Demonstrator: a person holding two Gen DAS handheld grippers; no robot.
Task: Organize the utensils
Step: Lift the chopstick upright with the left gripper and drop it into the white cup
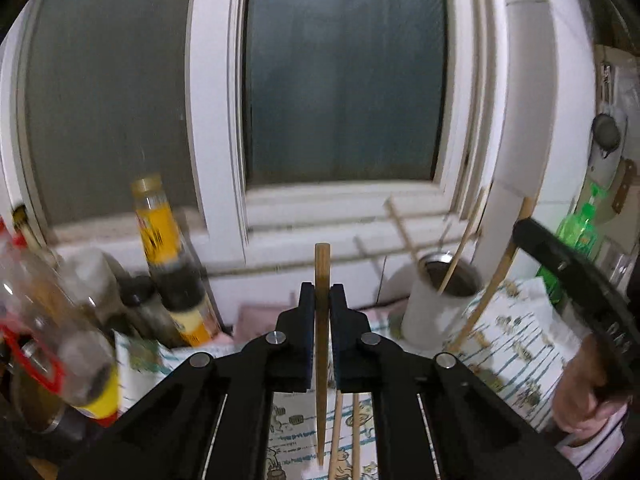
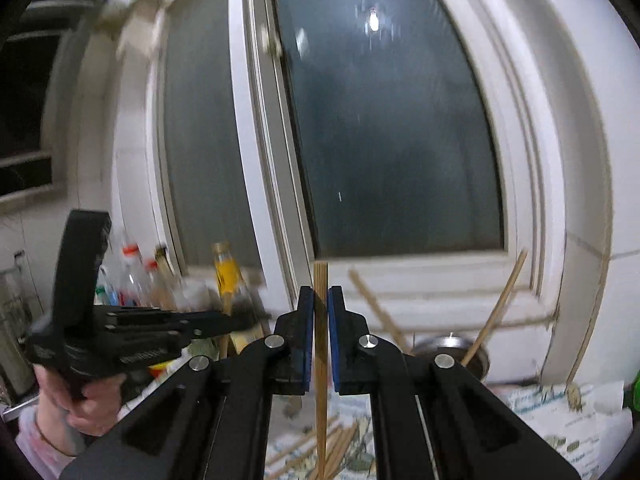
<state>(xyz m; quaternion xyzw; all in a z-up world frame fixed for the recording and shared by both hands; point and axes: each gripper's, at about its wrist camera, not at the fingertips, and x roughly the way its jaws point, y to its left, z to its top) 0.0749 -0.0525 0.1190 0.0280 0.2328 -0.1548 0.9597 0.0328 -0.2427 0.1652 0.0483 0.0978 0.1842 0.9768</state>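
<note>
Closest to the left camera, the left gripper point(image 1: 322, 300) has its two jaws nearly together, pinching a darker wooden chopstick point(image 1: 322, 320) which stands almost upright between them – the blunt end above the fingertips, the thin tip hanging down over the patterned cloth point(image 1: 516, 340). The right gripper point(image 2: 320, 304) does the same with a paler chopstick point(image 2: 321, 360), also upright, its lower end reaching toward the loose chopsticks point(image 2: 340, 448) that lie scattered flat on the cloth below. So both long axes are already vertical, which I think is the orientation needed for dropping them in. Farther back, against the wall under the window point(image 1: 344, 80), stands the white metal cup point(image 1: 436, 300), with several chopsticks leaning out of it. From the left gripper it lies ahead and to the right; from the right gripper the cup point(image 2: 452, 350) is also ahead and to the right, and it seems nearer – probably this arm should go first.
</note>
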